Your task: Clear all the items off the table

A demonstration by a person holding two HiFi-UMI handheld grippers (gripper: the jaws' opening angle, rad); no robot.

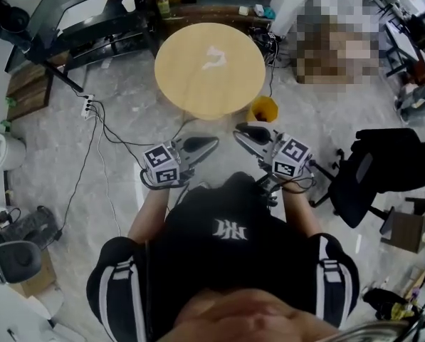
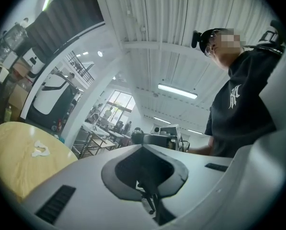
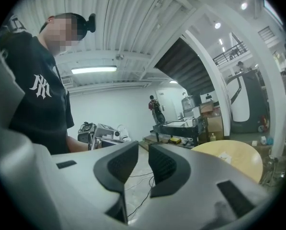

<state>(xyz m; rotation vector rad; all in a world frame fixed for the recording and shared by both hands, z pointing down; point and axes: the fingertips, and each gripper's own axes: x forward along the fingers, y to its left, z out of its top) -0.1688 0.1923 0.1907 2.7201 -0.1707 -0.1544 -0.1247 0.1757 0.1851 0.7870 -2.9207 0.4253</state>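
One crumpled white paper (image 1: 213, 58) lies near the middle of the round wooden table (image 1: 191, 91). It also shows as the paper (image 2: 39, 149) at the left gripper view's left, and as the paper (image 3: 225, 157) on the table (image 3: 241, 169) at the right gripper view's right. I hold both grippers close to my chest, well short of the table, tips turned toward each other. The left gripper (image 1: 213, 141) (image 2: 143, 147) has its jaws together with nothing in them. The right gripper (image 1: 238, 130) (image 3: 143, 150) shows a narrow gap between its pads, with nothing in it.
A yellow bin (image 1: 263, 109) stands on the floor at the table's near right edge. A black office chair (image 1: 383, 162) is to my right. A power strip with cables (image 1: 89, 107) lies on the floor at left. Dark desks (image 1: 91, 20) stand behind the table.
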